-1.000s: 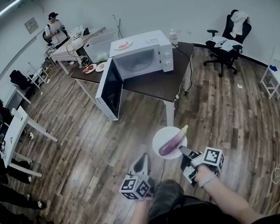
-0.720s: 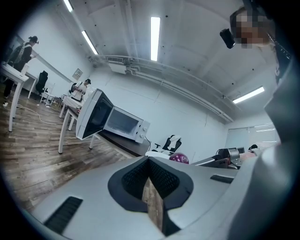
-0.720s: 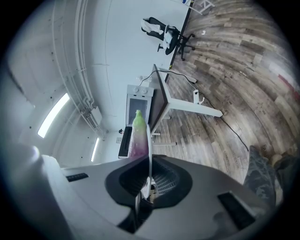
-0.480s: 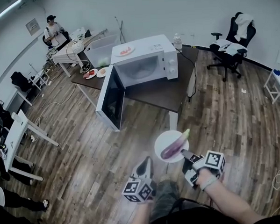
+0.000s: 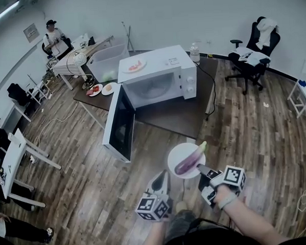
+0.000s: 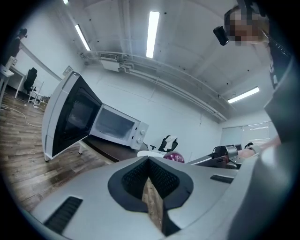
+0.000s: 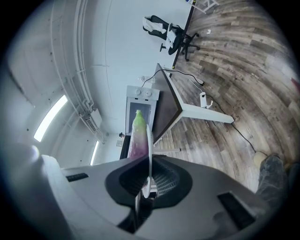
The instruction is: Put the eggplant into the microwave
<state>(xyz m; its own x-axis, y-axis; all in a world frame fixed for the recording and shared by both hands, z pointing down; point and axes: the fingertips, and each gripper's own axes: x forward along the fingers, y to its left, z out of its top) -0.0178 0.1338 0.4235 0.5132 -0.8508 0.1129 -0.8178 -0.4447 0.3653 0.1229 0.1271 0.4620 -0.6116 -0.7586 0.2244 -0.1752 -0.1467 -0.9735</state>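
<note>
Eggplant point(image 5: 189, 160) lies on a white plate point(image 5: 176, 154) just ahead of the right gripper point(image 5: 200, 168), which clamps the plate's rim. The left gripper point(image 5: 160, 179), jaws together and empty, is alongside, with the open-doored microwave point(image 5: 158, 73) well ahead.

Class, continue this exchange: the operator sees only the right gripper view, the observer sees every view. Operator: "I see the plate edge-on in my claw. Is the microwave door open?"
Observer: Yes. In the head view the microwave has its door swung wide open.
Operator: Is the left claw carrying anything?
Observer: No. The left claw is shut and empty, left of the plate.
Operator: Anything on top of the microwave?
Observer: A dish of red food sits there.
</note>
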